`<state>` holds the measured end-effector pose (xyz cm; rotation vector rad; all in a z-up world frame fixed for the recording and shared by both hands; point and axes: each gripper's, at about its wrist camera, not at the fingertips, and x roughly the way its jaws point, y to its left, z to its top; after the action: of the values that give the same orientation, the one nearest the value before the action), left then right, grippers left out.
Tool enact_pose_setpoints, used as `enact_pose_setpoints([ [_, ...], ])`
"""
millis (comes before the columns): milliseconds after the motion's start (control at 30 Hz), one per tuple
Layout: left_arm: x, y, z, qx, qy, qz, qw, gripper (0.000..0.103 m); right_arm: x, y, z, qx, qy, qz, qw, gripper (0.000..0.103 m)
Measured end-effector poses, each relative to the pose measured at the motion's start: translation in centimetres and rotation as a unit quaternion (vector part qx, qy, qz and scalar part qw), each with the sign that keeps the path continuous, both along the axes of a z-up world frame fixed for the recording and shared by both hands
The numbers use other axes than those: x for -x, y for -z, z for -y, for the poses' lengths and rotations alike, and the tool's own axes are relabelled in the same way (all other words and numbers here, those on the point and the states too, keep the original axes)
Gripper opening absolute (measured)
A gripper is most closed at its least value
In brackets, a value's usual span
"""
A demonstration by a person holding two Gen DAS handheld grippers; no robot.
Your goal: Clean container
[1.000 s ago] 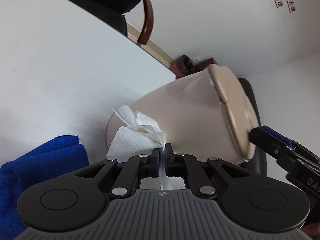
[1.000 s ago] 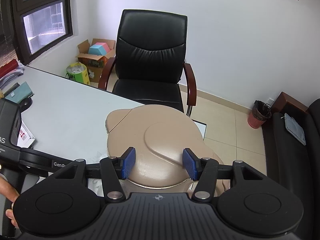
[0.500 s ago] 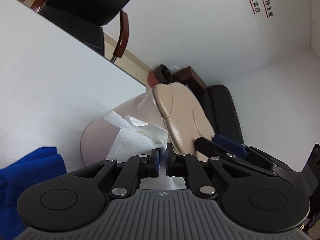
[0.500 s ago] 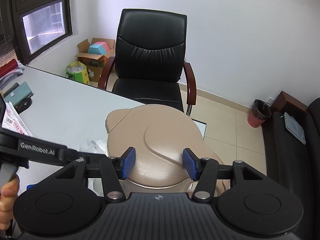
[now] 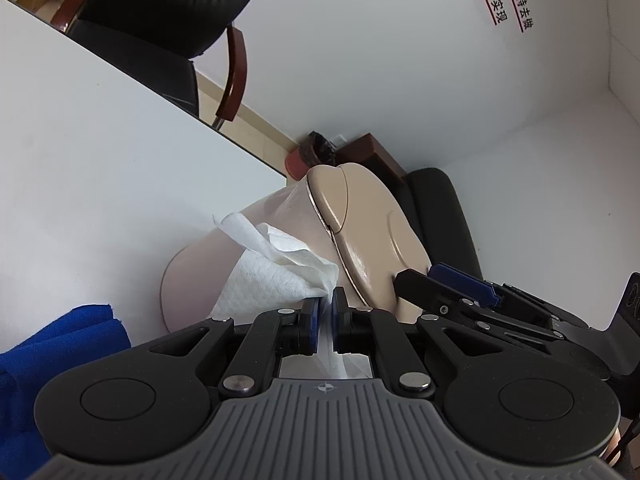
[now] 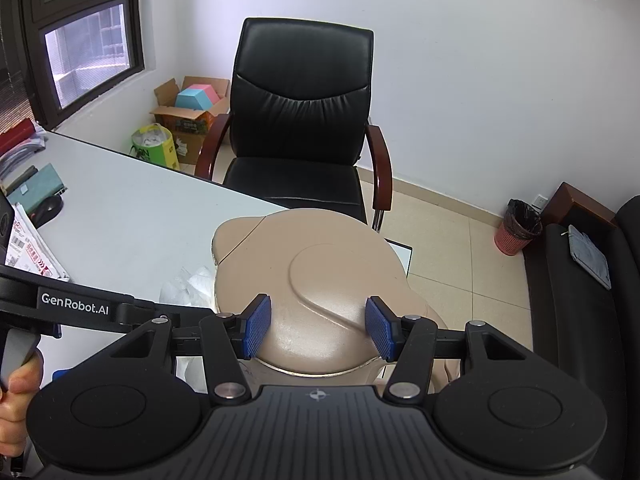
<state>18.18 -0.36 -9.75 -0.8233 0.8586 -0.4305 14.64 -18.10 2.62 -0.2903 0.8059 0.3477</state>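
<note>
The bin point(image 6: 320, 280) stands on the table point(image 5: 100, 152), its lid straight ahead of the right gripper point(image 6: 316, 326), whose fingers are spread wide over the lid's near edge without visibly touching it. The left gripper point(image 5: 325, 314) comes in tilted from the bin's side, clenched on a tissue point(image 5: 272, 276) pressed against the wall. Beyond its left finger a blue cloth point(image 5: 52, 352) is cut off.
</note>
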Motion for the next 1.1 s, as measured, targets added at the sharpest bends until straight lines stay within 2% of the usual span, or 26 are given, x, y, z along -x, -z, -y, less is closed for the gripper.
enact_pose_setpoints([
  [567, -0.3, 5.1, 1.7, -0.024, 0.026, -0.068, 0.9971, 0.007, -0.2, -0.2, 0.3, -0.001, -0.001, 0.001, 1.0, 0.056],
  [833, -0.8, 7.5, 1.9, -0.051, 0.032, -0.094, 0.9937, 0.007, 0.1, 0.3, 0.8, -0.003, -0.003, 0.006, 1.0, 0.056],
  [1100, -0.6, 8.0, 1.5, -0.052, 0.035, -0.103, 0.9926, 0.007, 0.3, 0.4, 0.9, -0.005, -0.003, 0.01, 1.0, 0.056],
])
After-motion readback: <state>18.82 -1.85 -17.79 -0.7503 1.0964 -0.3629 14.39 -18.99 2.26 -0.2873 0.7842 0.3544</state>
